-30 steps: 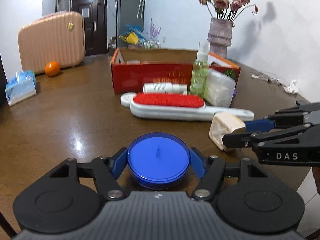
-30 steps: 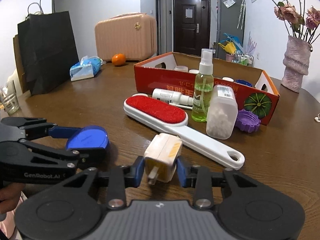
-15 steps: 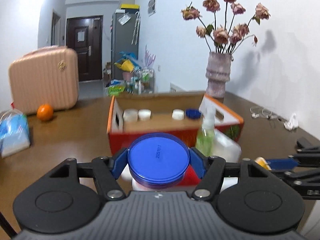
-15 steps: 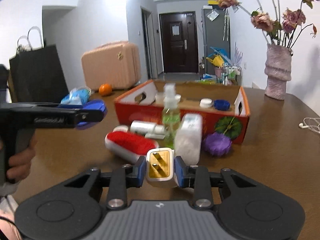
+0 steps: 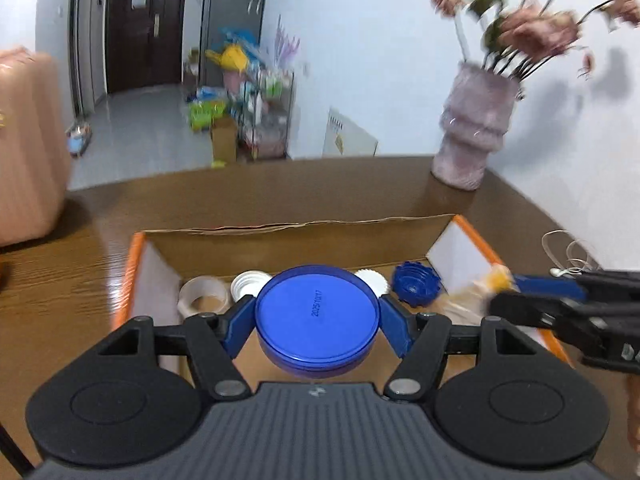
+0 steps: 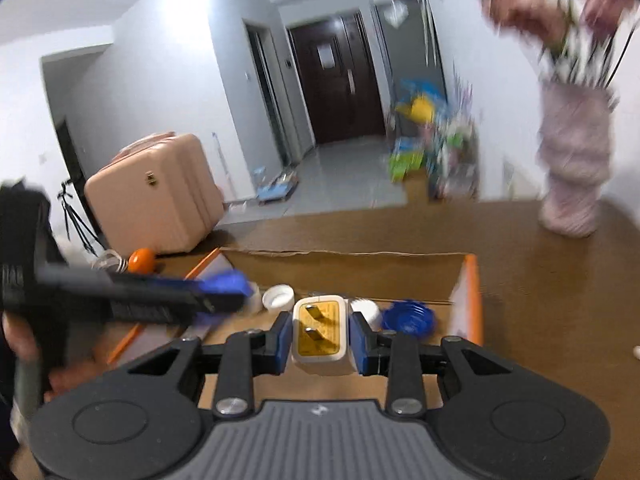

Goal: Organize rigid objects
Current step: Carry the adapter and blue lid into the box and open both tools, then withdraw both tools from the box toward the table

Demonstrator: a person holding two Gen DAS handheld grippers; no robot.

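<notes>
Holding a blue lid [image 5: 317, 312] flat between its pads, the left gripper [image 5: 317, 322] sits bottom centre of the left wrist view, jaws about half open and clamped on the lid's rim. Cardboard box [image 5: 304, 228] lies directly ahead and below, open top facing up, its long axis running left-right across the frame. Lid hangs over the near part of the box floor; a tape roll [image 5: 203, 295], white caps [image 5: 250, 282] and a blue cap [image 5: 416, 282] are lined up further in. Right gripper [image 5: 496, 294] enters from the right edge over the box's right end.

Right wrist view: right gripper [image 6: 322, 338] jaws narrow, gripping a white and yellow plug adapter [image 6: 322, 332], prongs facing the camera. Adapter sits over the box floor, lower centre, caps just beyond it. Left gripper [image 6: 224, 288] comes in blurred from the left, over the box's left end. Judgement: both items are already above the box, so the next move is a straight drop; left takes the left half, right the right.
</notes>
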